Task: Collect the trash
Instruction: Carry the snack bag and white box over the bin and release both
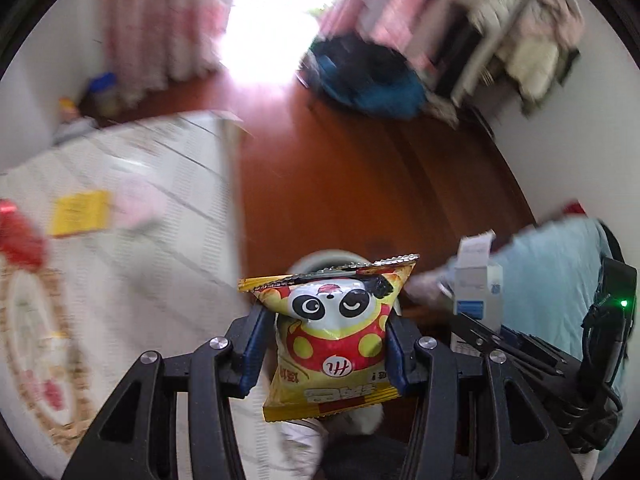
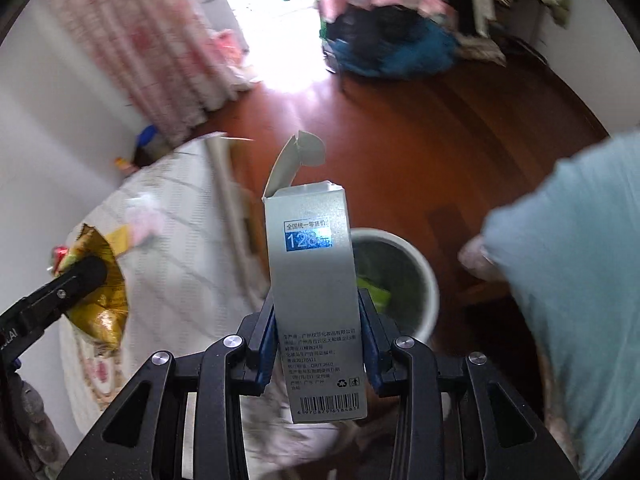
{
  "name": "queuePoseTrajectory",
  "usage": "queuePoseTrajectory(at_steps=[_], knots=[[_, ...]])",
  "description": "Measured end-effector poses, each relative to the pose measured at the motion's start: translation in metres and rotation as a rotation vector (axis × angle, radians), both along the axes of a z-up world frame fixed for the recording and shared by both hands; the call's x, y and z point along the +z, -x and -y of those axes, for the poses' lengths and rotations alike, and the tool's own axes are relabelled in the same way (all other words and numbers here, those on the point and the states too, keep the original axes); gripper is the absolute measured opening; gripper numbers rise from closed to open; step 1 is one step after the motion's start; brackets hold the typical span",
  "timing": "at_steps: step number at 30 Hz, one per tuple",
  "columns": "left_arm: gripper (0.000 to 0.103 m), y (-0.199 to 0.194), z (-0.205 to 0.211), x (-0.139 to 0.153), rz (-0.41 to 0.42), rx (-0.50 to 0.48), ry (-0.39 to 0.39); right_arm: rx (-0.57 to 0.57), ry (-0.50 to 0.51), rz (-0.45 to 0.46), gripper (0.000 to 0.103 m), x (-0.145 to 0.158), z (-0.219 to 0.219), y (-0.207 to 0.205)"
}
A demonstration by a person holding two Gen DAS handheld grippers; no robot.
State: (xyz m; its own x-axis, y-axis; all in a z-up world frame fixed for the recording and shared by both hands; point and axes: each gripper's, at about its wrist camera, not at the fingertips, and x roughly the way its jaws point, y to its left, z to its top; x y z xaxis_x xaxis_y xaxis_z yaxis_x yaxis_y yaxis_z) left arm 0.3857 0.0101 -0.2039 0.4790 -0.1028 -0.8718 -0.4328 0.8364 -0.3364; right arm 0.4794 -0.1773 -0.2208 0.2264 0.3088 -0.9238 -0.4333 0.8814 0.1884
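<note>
carrying both finds toward the white bin (image 2: 424, 280) on the floor: left gripper (image 1: 326, 344) clamps the panda snack bag (image 1: 332, 340), right gripper (image 2: 318, 344) clamps the silver carton (image 2: 316, 300), just short of the bin. next, centre each over the bin's mouth and release.

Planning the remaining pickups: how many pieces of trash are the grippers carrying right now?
2. A yellow panda snack bag sits clamped in the left gripper; a silver carton is clamped in the right gripper. More litter may lie blurred on the bed.

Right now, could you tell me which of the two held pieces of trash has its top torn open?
The tall silver cardboard box in the right gripper: its flap stands open. The yellow panda snack packet, in the left gripper, looks sealed.
</note>
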Motion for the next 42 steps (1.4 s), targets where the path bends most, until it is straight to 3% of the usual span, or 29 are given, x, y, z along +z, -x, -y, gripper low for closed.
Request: queuePoseTrajectory(at_steps=[2,6,9,13,15,17,20,22,23,24,25,26,34,42], knots=[[0.046,-0.028,0.013,-0.026,-0.048,-0.045,0.080,-0.020,0.010,-0.030,0.038,-0.018,0.015,-0.013],[0.046,-0.069,0.025,-0.070,-0.133,-0.096,0.149,-0.049,0.044,-0.093,0.038,-0.058,0.035,-0.035],[0.047,-0.095,0.031,-0.094,-0.192,-0.122,0.165,-0.062,0.060,-0.143,0.038,-0.089,0.039,-0.049],[0.048,-0.116,0.035,-0.116,-0.241,-0.136,0.126,-0.074,0.069,-0.186,0.038,-0.122,0.039,-0.069],[0.055,-0.117,0.031,-0.122,-0.249,-0.130,0.137,-0.075,0.074,-0.192,0.038,-0.132,0.036,-0.076],[0.089,-0.116,0.026,-0.125,-0.246,-0.118,0.139,-0.085,0.076,-0.204,0.038,-0.144,0.033,-0.082],[0.094,-0.111,0.022,-0.126,-0.248,-0.101,0.134,-0.093,0.080,-0.213,0.038,-0.154,0.032,-0.089],[0.094,-0.107,0.019,-0.123,-0.248,-0.090,0.116,-0.103,0.089,-0.211,0.039,-0.158,0.030,-0.092],[0.094,-0.103,0.020,-0.122,-0.247,-0.089,0.105,-0.106,0.088,-0.215,0.046,-0.157,0.033,-0.091],[0.094,-0.100,0.019,-0.119,-0.244,-0.085,0.092,-0.106,0.086,-0.217,0.062,-0.158,0.033,-0.092],[0.094,-0.097,0.019,-0.117,-0.242,-0.082,0.082,-0.109,0.089,-0.215,0.090,-0.157,0.033,-0.090],[0.094,-0.093,0.019,-0.113,-0.241,-0.078,0.059,-0.108,0.090,-0.210,0.102,-0.156,0.033,-0.089],[0.094,-0.066,0.019,-0.096,-0.230,-0.056,-0.081,-0.093,0.155,-0.152,0.102,-0.130,0.025,-0.071],[0.094,-0.027,0.025,-0.059,-0.190,-0.025,-0.197,-0.066,0.166,-0.069,0.102,-0.084,0.023,-0.035]])
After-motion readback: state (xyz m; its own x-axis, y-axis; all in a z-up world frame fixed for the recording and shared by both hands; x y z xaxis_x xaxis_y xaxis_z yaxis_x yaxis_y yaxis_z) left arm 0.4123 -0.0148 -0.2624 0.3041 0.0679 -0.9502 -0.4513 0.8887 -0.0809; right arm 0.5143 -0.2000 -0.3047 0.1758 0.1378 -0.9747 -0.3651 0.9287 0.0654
